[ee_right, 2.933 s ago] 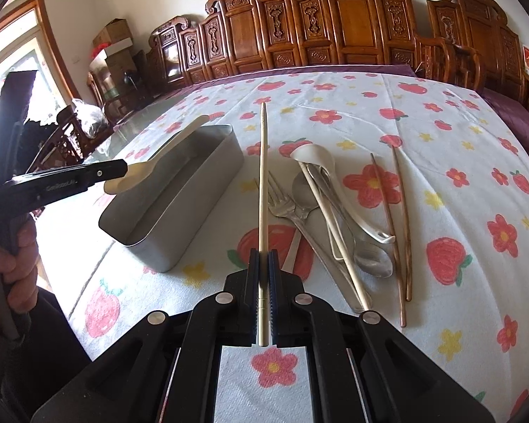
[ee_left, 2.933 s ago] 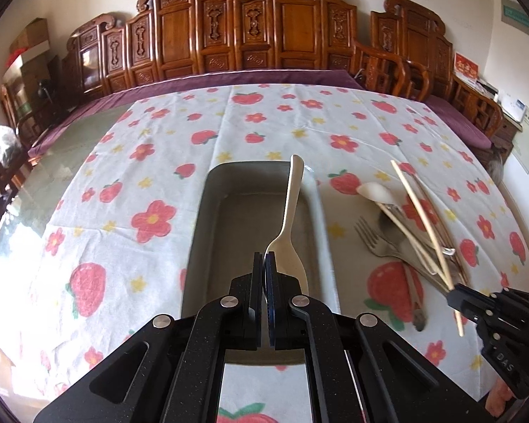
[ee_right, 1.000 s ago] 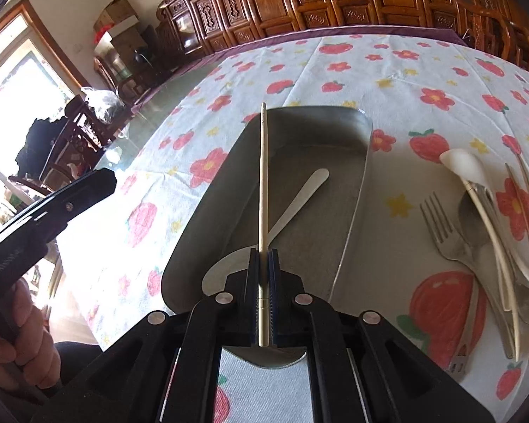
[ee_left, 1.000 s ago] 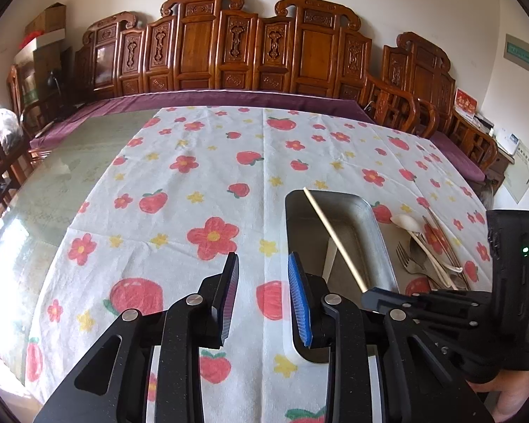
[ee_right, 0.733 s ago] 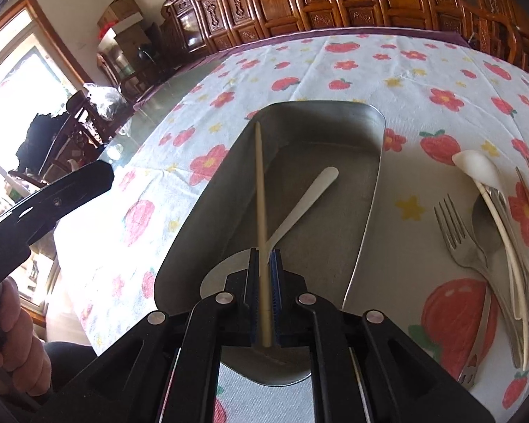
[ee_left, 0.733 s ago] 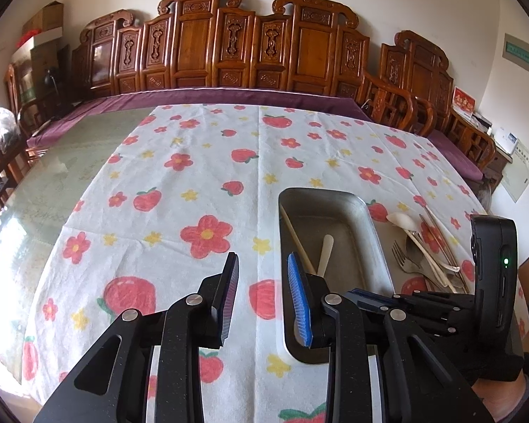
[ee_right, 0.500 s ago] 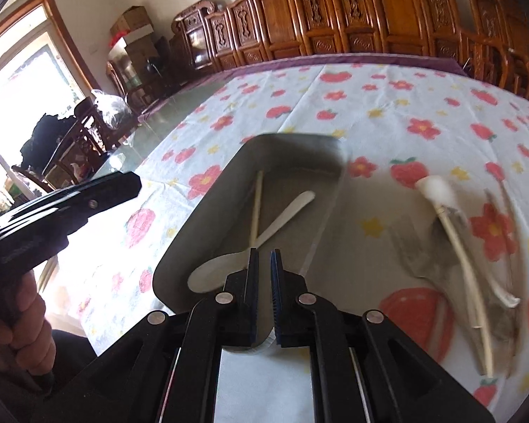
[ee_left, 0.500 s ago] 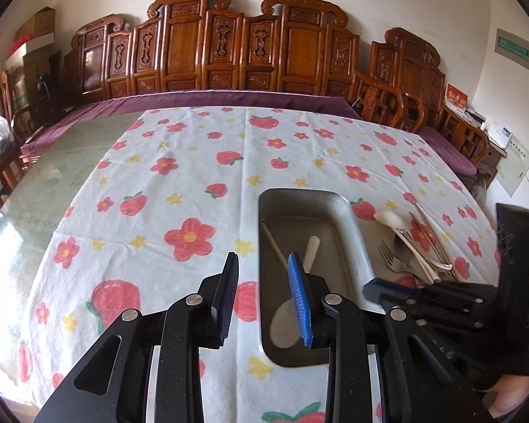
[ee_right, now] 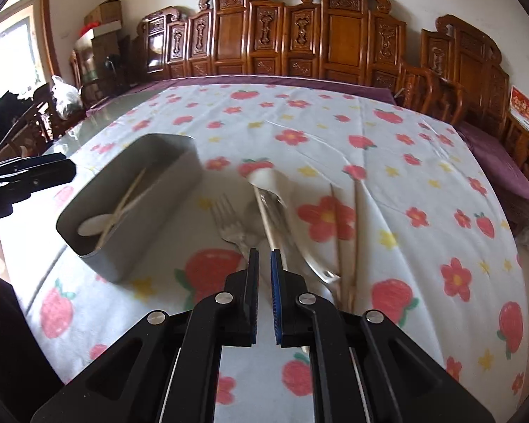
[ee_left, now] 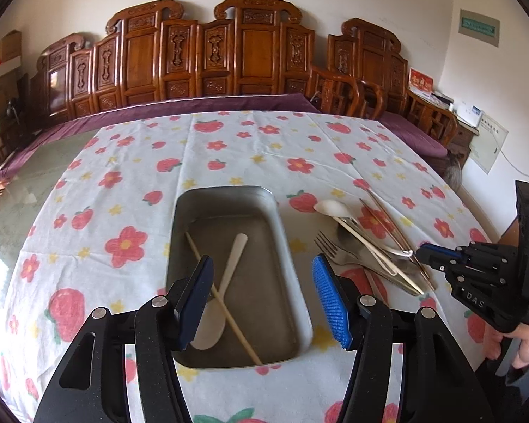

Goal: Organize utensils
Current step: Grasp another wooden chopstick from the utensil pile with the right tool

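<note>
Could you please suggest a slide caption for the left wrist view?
Open left gripper above a metal tray holding a pale spoon and one chopstick; remaining utensils wait beside it.

The right gripper, beside the metal tray, carries the raised letters "DAS". The green wall sign far beyond the tray seems lettered, but is too small to read.

On the tabletop sits the tray, and in it a spoon with a chopstick crossed over it. To the tray's right lies the fork, then the ladle and a pair of chopsticks in a loose heap. Carved chairs line up behind the tabletop.
</note>
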{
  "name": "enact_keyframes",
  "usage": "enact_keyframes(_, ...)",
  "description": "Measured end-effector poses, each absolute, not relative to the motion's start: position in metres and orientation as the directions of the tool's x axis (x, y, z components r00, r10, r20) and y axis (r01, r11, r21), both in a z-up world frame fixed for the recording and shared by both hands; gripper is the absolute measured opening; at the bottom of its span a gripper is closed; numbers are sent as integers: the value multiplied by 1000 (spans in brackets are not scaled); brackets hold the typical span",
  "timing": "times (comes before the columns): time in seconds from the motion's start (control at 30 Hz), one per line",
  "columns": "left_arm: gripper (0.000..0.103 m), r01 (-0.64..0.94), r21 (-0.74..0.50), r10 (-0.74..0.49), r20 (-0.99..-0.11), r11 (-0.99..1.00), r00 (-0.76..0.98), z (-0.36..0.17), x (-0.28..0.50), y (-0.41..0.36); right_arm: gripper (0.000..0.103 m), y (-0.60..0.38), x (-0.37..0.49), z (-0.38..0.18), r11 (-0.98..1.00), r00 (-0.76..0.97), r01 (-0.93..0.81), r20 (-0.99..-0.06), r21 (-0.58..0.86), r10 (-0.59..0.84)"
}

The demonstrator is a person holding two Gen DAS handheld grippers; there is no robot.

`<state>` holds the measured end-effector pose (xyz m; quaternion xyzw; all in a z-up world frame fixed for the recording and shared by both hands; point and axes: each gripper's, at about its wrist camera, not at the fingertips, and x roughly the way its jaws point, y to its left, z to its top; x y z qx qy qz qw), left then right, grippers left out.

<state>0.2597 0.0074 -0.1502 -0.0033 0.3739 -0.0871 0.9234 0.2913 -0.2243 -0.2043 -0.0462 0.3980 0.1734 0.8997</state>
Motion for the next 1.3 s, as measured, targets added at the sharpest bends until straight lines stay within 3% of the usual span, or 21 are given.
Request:
enact_keyframes(0.57,56,216,-56,-189,-724,975,663,-174,254,-32,14,-226,308,-259,927,519,-362,-805,98,288)
enact_keyframes(0.7,56,221,-48,-186,-726,974,662,-176,253,-36,8,-228,306,-258,924,510,-368,-807,109,298)
enact_keyframes(1.3,56,240,-1,-160,-748,971,644,-183,253,-77,6,-291,297,-211,913,595,-316,-696,258,402)
